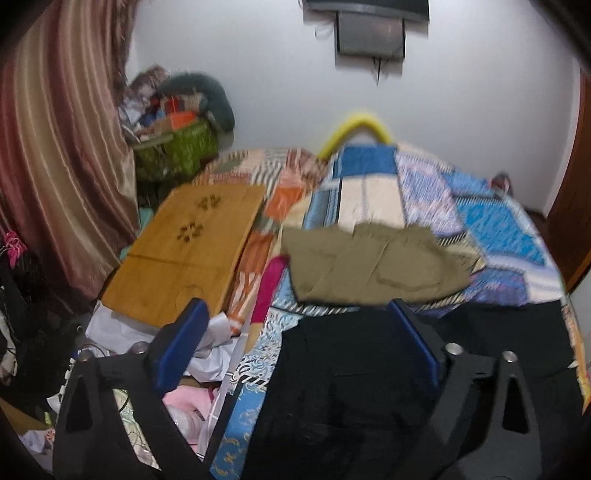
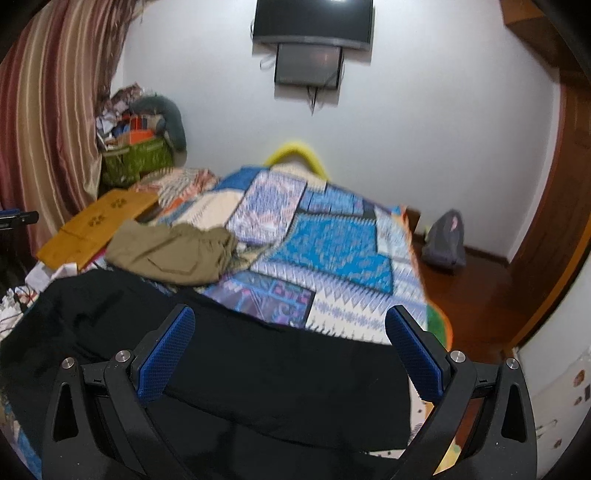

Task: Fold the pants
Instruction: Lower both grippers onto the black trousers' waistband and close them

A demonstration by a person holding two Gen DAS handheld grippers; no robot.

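A bed under a patchwork quilt (image 2: 332,236) filled the room below a wall-mounted TV (image 2: 314,18), and the black pants (image 2: 240,354) were spread flat along its near edge, presumably so that they could be gripped for folding, with a khaki garment (image 2: 173,254) left at eleven o'clock of them. Both the left gripper (image 1: 299,343) and the right gripper (image 2: 290,354) were angled down over the pants, fingers held wide apart with nothing clamped, the cloth only seen between them.
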